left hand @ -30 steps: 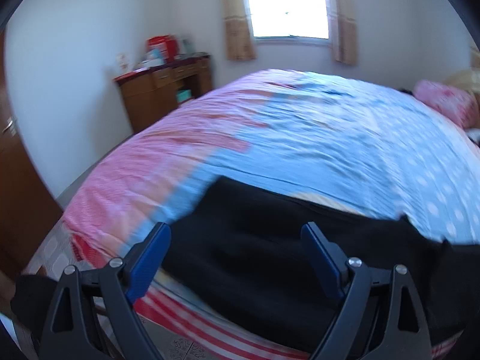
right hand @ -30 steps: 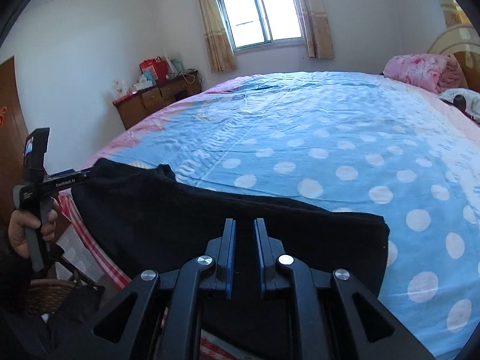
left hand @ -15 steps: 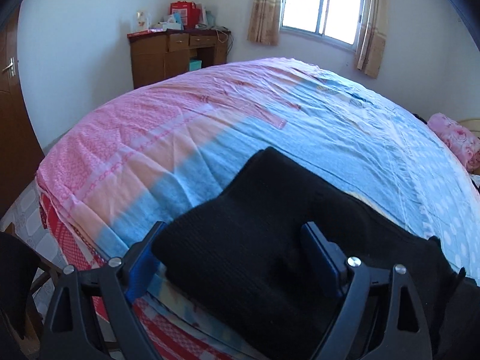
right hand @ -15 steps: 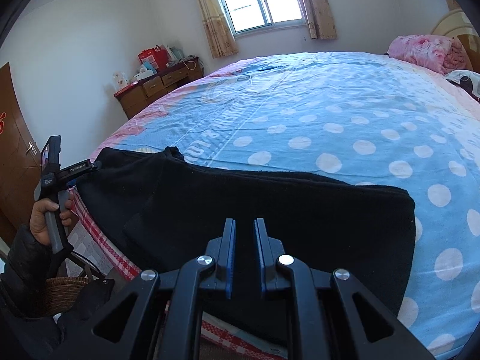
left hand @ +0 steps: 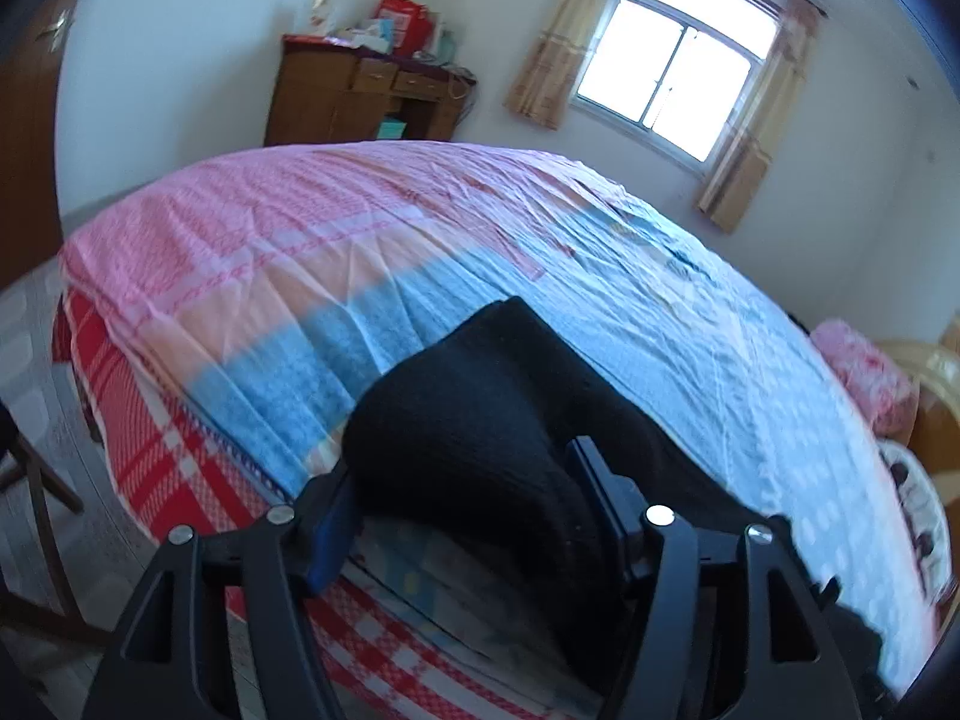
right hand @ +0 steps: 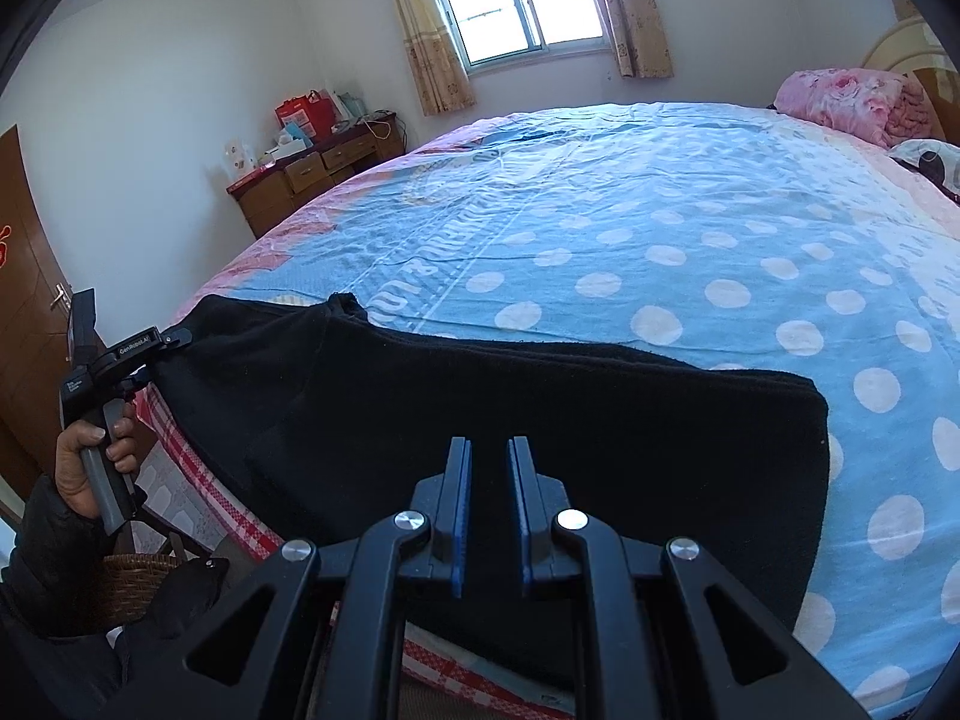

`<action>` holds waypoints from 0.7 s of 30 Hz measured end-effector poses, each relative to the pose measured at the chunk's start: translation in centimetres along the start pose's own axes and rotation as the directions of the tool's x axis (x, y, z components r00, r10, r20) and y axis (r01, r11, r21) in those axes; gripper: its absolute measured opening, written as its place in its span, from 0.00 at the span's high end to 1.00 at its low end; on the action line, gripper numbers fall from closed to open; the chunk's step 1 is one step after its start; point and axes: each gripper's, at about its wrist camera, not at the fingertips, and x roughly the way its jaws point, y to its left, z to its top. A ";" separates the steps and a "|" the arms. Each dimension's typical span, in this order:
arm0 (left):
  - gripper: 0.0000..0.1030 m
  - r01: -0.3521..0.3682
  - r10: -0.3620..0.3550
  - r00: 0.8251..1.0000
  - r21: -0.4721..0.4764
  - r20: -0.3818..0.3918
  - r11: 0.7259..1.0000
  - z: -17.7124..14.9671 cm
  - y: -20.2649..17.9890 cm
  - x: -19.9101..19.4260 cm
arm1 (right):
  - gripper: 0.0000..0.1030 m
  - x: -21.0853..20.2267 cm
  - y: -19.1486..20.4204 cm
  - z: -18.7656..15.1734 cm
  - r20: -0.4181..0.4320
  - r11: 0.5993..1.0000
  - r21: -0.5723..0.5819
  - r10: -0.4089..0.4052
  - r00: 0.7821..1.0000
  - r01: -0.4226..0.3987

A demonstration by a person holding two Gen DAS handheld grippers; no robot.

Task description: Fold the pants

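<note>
Black pants [right hand: 540,408] lie folded lengthwise along the near edge of the bed [right hand: 660,228]. In the left wrist view my left gripper [left hand: 462,498] stands at the pants' left end [left hand: 474,414], its blue fingers partly closed around a raised bunch of black cloth. The right wrist view shows the left gripper [right hand: 174,339] touching the pants' left corner. My right gripper [right hand: 487,456] hovers over the middle of the pants, jaws nearly shut with a narrow gap and nothing between them.
A wooden desk [right hand: 312,174] with boxes stands at the far left wall under a window [right hand: 510,6]. A pink quilt [right hand: 852,96] lies at the bed's head. A wicker basket [right hand: 138,582] sits on the floor at left. The bed's edge [left hand: 180,432] drops near me.
My left gripper has narrowed around the pants' left end and the cloth there has risen into a bunch. The right gripper has stayed nearly shut and drawn slightly closer over the pants.
</note>
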 end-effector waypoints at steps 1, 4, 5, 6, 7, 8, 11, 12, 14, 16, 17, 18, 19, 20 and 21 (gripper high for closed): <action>0.34 0.007 -0.007 1.000 -0.022 -0.001 1.000 -0.1 0.0 -0.2 | 0.87 0.1 -0.1 0.0 -0.004 1.000 0.004 0.001 1.000 -0.001; 0.34 0.022 -0.023 1.000 -0.039 -0.014 0.999 -0.5 -0.5 -0.3 | 0.87 0.3 -0.1 -0.1 -0.014 1.000 0.013 0.001 1.000 -0.001; 0.34 0.020 -0.020 1.000 -0.036 -0.014 0.999 -0.6 -0.5 -0.3 | 0.87 0.3 -0.1 -0.1 -0.016 1.000 0.014 0.001 1.000 -0.001; 0.34 0.025 -0.026 0.999 -0.045 -0.021 0.999 -0.6 -0.6 -0.3 | 0.87 0.3 -0.1 -0.1 -0.015 1.000 0.014 0.002 1.000 -0.002; 0.34 0.036 -0.038 0.999 -0.064 -0.027 0.997 -0.6 -0.6 -0.4 | 0.87 0.2 0.0 -0.1 -0.015 1.000 0.011 0.003 1.000 -0.002; 0.34 0.043 -0.045 0.999 -0.075 -0.030 0.996 -0.6 -0.6 -0.5 | 0.87 0.2 0.0 -0.1 -0.014 1.000 0.009 0.002 1.000 -0.002; 0.44 -0.014 0.012 0.999 -0.054 -0.036 0.998 -0.1 -0.6 0.2 | 0.87 0.1 0.0 0.0 -0.009 1.000 0.009 0.004 1.000 -0.004; 0.45 -0.045 0.044 0.998 -0.043 -0.036 0.998 0.1 -0.5 0.7 | 0.87 0.1 0.0 0.0 -0.008 1.000 0.011 0.005 1.000 -0.005; 0.47 -0.039 0.037 0.999 -0.070 -0.036 0.997 0.4 -0.2 0.8 | 0.87 0.1 -0.1 0.0 -0.008 1.000 0.016 0.006 1.000 -0.006; 0.62 -0.034 0.031 0.999 -0.086 -0.038 0.996 0.5 0.1 0.7 | 0.87 0.0 -0.1 0.0 -0.008 1.000 0.016 0.005 1.000 -0.005; 0.77 -0.019 0.016 0.999 -0.087 -0.043 0.996 0.4 0.2 0.8 | 0.87 0.0 -0.1 0.0 -0.008 1.000 0.016 0.005 1.000 -0.005; 0.78 0.021 -0.027 0.998 -0.105 -0.058 0.994 0.2 0.3 1.0 | 0.87 0.0 -0.1 0.0 -0.007 1.000 0.017 0.006 1.000 -0.006; 0.79 0.023 -0.029 0.998 -0.116 -0.050 0.993 0.0 0.3 0.7 | 0.87 0.0 -0.2 0.0 -0.008 1.000 0.017 0.005 1.000 -0.005; 0.79 0.020 -0.025 0.999 -0.111 -0.042 0.994 0.0 0.2 0.4 | 0.87 0.0 -0.2 0.0 -0.007 1.000 0.017 0.003 1.000 -0.003; 0.80 0.017 -0.019 0.999 -0.082 -0.025 0.996 0.1 -0.4 0.0 | 0.87 0.0 -0.2 0.1 -0.005 1.000 0.020 0.001 1.000 -0.001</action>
